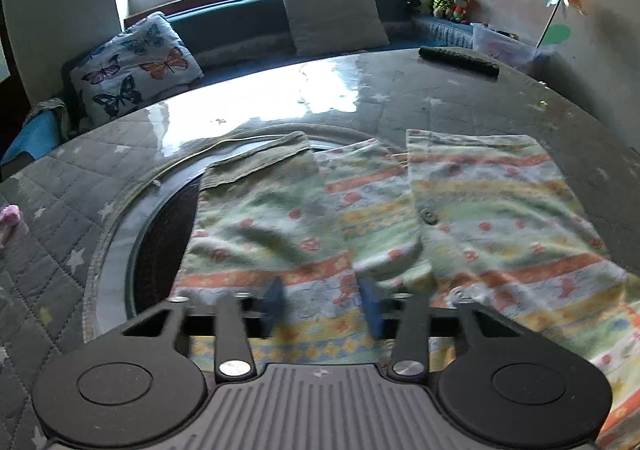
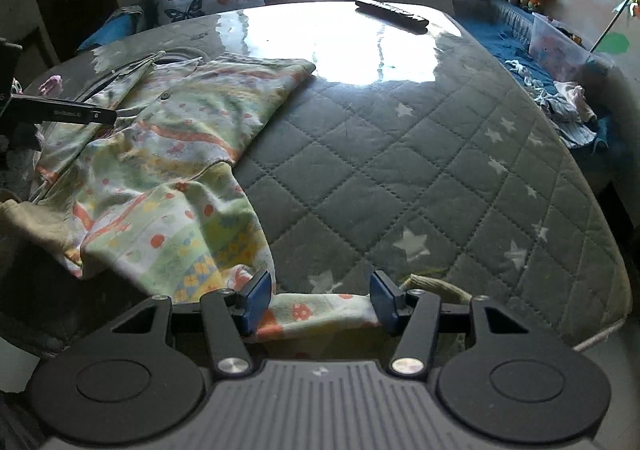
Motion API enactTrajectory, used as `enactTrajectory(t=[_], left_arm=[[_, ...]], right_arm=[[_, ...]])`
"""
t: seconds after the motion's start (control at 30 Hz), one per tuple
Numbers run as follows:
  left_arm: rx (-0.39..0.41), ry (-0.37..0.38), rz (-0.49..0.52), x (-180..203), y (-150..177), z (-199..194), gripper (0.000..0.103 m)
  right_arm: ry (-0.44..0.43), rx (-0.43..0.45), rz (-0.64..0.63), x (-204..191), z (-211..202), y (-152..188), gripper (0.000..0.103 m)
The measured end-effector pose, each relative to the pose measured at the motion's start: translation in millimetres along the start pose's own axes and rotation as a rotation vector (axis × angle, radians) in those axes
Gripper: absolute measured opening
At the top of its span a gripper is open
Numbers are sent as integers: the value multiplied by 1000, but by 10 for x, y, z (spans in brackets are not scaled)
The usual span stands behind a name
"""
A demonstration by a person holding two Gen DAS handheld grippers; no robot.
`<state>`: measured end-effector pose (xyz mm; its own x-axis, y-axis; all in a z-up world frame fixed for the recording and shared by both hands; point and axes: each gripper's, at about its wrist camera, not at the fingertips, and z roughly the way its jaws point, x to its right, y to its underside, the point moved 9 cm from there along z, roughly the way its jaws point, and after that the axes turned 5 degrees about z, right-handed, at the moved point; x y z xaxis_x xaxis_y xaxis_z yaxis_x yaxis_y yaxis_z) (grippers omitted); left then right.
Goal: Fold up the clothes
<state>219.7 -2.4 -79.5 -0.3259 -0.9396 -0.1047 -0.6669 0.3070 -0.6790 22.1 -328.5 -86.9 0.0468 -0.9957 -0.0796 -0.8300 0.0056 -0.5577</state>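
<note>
The pastel striped, flower-printed cotton garment lies spread near the quilted grey star-patterned table cover's front edge; the left gripper hovers narrow over its hem, the right gripper gapes wide astride a fold — a shallow pinch could slip, dragging cloth askew.

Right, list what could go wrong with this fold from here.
1. The right gripper stands open around the garment's edge; lifted now, the cloth would likely slip out.
2. The left gripper has its pads apart over the patterned garment; closing there might pinch several layers.
3. The garment overlaps the round cutout in the table cover, so a dragged hem might snag its rim.
</note>
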Motion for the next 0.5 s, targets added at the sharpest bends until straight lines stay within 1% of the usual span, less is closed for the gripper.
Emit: enactTrajectory(t=[0.07,0.1,0.17,0.3,0.4,0.5], left_arm=[[11,2,-13,-50,19,-34,13],[19,2,-20,-77,26,-67,10],[40,-21,-29,-151,41,-152,5],[79,-77,-55,-324,85,-336,2],[86,-125,-125,-530,185,-480,2],[96,-181,-205,-775,356,-681,1]], right_arm=[[1,16,1,-16,-26,-35,56],[-1,25,-2,-30,-37,-67,56],[-4,44,-8,-60,-58,-129,56],[-21,89,-34,-152,-69,-314,56],[-47,119,-45,-235,-39,-483,56],[-72,134,-64,-341,38,-635,56]])
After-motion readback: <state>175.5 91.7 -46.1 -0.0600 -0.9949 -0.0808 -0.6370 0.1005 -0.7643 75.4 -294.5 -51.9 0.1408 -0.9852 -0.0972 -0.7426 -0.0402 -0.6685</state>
